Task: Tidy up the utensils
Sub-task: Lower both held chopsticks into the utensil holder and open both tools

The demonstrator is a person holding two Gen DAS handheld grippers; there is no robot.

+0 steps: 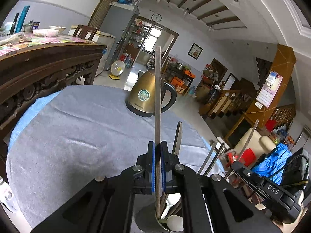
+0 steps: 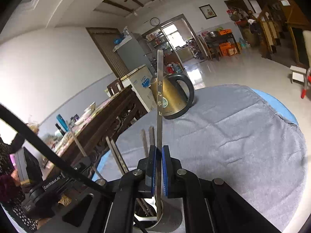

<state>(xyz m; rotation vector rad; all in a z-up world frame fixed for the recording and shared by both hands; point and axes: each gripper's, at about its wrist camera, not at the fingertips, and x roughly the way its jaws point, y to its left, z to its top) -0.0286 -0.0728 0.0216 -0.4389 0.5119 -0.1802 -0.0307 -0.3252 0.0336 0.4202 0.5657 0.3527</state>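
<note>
My left gripper (image 1: 157, 147) is shut on a long wooden chopstick (image 1: 157, 97) that stands upright with its lower end inside a round metal utensil holder (image 1: 149, 223). The holder also contains other chopsticks (image 1: 177, 139) and a white spoon (image 1: 175, 222). My right gripper (image 2: 158, 151) is shut on another chopstick (image 2: 159, 97) with gold characters, also upright, its lower end in the same metal holder (image 2: 167, 221). More chopsticks (image 2: 147, 137) lean in the holder to the left. Each gripper shows at the edge of the other's view.
A round table with a grey cloth (image 1: 77, 136) carries a brass electric kettle (image 1: 145, 95), which also shows in the right wrist view (image 2: 171, 97). A dark carved wooden sideboard (image 1: 38, 73) with bowls stands at the left. A cable (image 2: 48, 153) crosses the right wrist view.
</note>
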